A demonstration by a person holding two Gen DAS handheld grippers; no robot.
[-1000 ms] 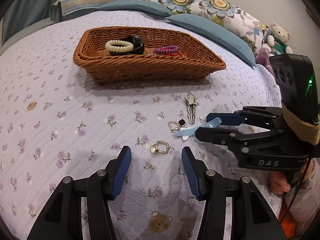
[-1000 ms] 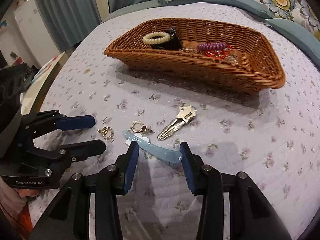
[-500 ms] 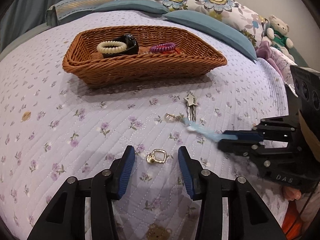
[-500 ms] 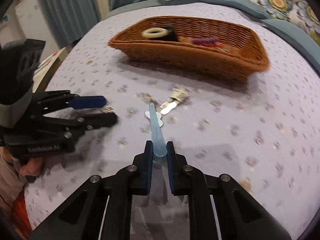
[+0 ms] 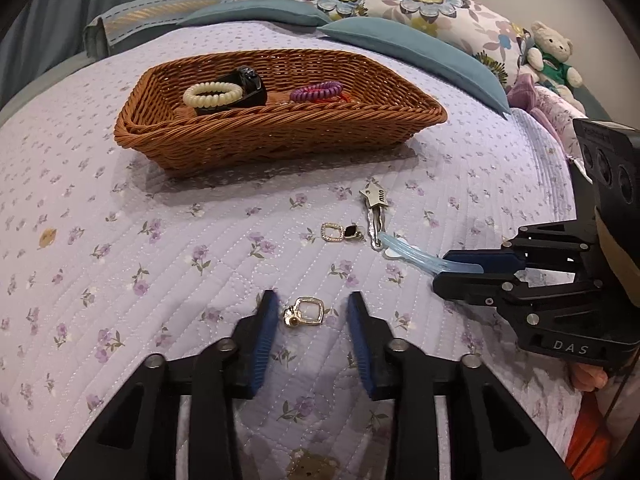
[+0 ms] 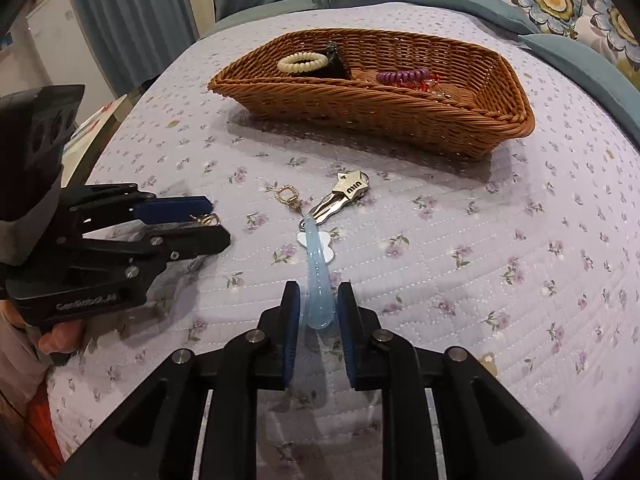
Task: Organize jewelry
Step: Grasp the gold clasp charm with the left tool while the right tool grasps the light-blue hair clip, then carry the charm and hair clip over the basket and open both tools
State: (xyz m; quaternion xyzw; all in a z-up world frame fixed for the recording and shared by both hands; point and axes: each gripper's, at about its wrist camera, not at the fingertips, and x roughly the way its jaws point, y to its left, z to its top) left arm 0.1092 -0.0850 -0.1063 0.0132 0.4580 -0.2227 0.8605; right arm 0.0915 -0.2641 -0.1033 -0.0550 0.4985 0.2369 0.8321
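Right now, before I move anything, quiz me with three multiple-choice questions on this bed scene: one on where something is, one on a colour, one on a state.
1. Where is the cream spiral hair tie?
A. On the quilt beside the key
B. In the wicker basket
C. Between the left fingers

2. What colour is the clip between the right hand-held gripper's fingers?
A. Red
B. Black
C. Light blue

3. How is the left hand-held gripper?
A. Open, with the gold earring between its fingers
B. Shut on the earring
C. Shut on nothing

Answers:
1 B: the cream spiral hair tie lies inside the wicker basket.
2 C: the clip at the right hand-held gripper is translucent light blue.
3 A: the left hand-held gripper shows bare quilt on both sides of the gold earring.
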